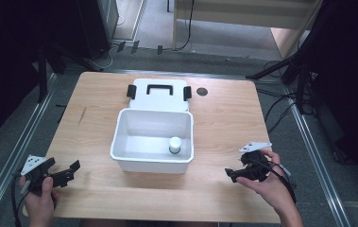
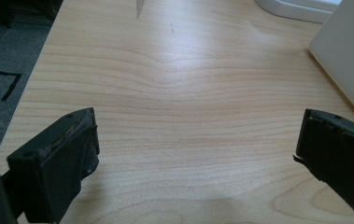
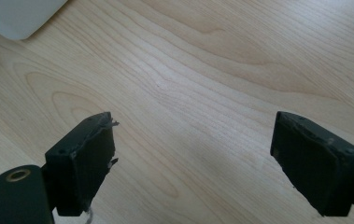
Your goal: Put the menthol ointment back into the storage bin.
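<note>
The white bin and small bottle show no readable writing.

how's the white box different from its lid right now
The white box stands open near the table's middle, deep-walled, with a small white bottle upright inside; the lid lies flat behind it, holding nothing. The lid carries a black handle and black latches at its sides; the box shows no black parts. Both are white, rectangular with rounded corners, and rest on the wooden table.
</note>
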